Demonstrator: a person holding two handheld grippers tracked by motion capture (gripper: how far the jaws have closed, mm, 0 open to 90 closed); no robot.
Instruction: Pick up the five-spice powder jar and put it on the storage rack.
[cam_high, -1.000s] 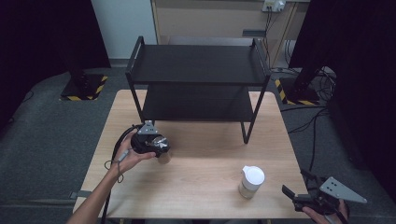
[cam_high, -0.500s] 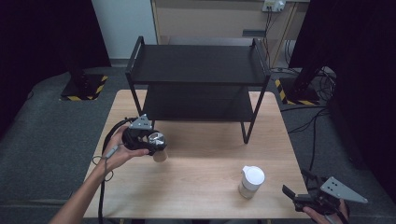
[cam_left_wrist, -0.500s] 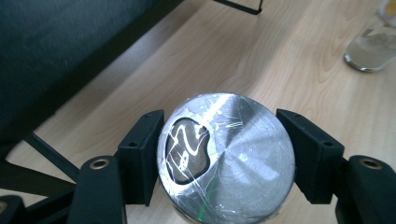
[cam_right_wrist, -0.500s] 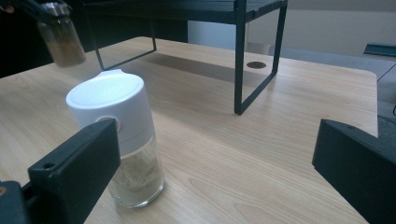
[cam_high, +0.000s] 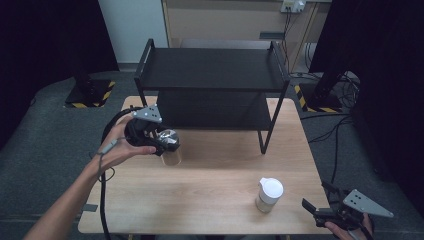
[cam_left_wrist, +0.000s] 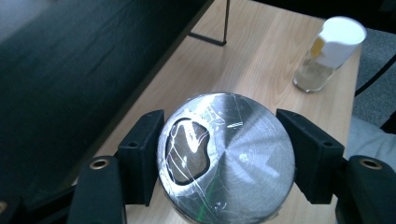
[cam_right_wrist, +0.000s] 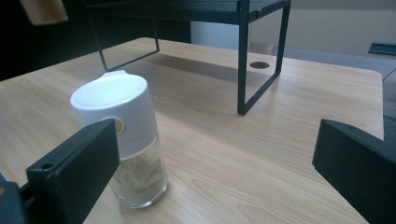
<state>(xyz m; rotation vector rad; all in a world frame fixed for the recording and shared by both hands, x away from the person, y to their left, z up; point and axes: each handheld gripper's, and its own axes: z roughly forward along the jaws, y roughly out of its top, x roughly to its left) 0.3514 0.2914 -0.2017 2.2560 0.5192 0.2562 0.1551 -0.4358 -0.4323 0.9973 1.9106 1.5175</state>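
No brand or label I can read anywhere. My left gripper (cam_high: 162, 142), left of centre in the high view, has its fingers (cam_left_wrist: 140, 156) clamped on a clear glass jar with a round brushed-metal lid (cam_left_wrist: 226, 158), held above the light wooden tabletop (cam_high: 220, 165). The lid hides the jar's contents. My right gripper (cam_high: 320, 202) sits lower right, partly cut off, fingers spread wide around nothing. Just left of it stands a clear shaker bottle with a white cap (cam_high: 269, 195); behind is a black two-tier metal rack (cam_high: 212, 70).

Left hand-held gripper (cam_high: 161, 141) raised, jaws clamped; right hand-held gripper (cam_high: 320, 206) low, jaws spread.
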